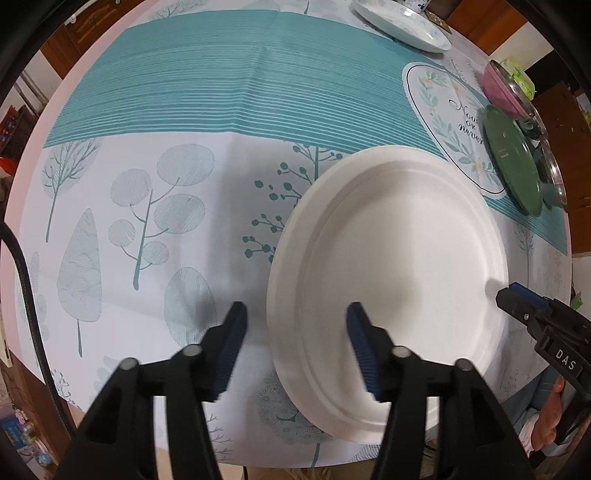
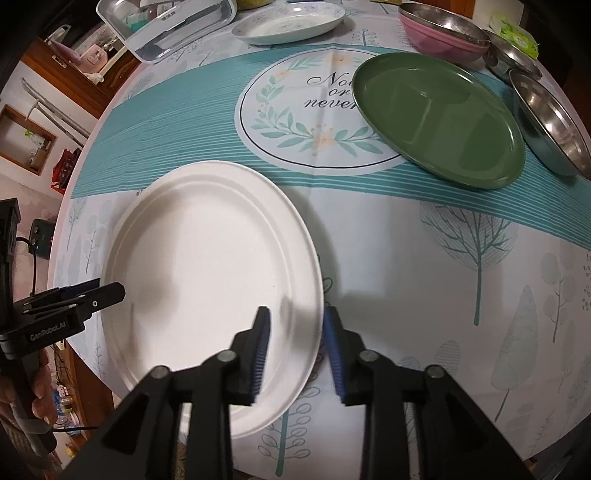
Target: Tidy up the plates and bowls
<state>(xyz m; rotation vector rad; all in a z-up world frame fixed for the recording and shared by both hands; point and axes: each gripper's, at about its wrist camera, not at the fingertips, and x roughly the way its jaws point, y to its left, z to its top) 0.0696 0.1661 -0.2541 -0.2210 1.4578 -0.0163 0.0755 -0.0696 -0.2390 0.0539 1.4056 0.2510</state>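
White plate (image 1: 391, 280), probably light, thin and flexible, lies flat near the table's front edge; left gripper (image 1: 297, 345) and right gripper (image 2: 297, 350), both open, straddle opposite rims, the best hold.

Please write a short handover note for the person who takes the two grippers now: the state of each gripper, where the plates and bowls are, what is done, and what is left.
Left gripper: open, straddling the left rim of the white plate without pressing it.
Right gripper: open, straddling the plate's right rim, not gripping.
The white plate lies flat on the tablecloth near the front edge.
Farther back: green plate, pink bowl with a steel liner, steel dishes at the right, patterned plate.
Done: the white plate seems set down.
Left: probably gather the plates together and the bowls together.
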